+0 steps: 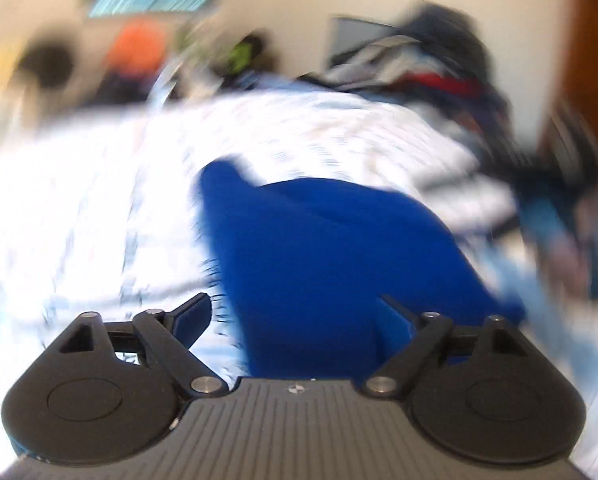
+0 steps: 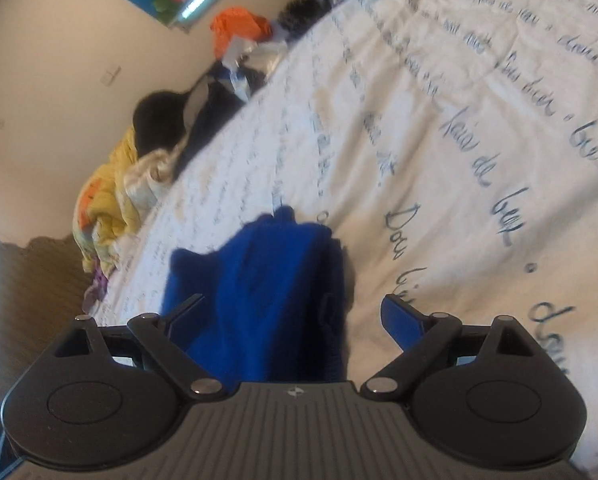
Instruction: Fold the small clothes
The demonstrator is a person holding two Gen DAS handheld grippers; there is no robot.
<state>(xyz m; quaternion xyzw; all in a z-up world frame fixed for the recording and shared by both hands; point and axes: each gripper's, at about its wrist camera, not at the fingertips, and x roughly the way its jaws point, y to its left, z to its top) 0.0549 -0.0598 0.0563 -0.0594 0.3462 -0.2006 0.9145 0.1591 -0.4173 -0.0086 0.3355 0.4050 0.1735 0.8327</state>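
A small blue garment (image 1: 319, 248) lies on the white bed cover with script print (image 1: 79, 200). In the left wrist view, which is motion-blurred, my left gripper (image 1: 299, 312) is open, its fingers apart with the blue cloth spread between them. In the right wrist view the same blue garment (image 2: 267, 288) lies bunched on the bed cover (image 2: 459, 120). My right gripper (image 2: 295, 312) is open, with the cloth lying between its spread fingers and reaching back under the gripper body.
A heap of mixed clothes (image 1: 419, 64) sits at the bed's far right. Along the wall side lie an orange item (image 2: 239, 28), black clothes (image 2: 167, 120) and a yellow blanket (image 2: 107, 200). A wooden floor (image 2: 27, 300) shows beyond the bed edge.
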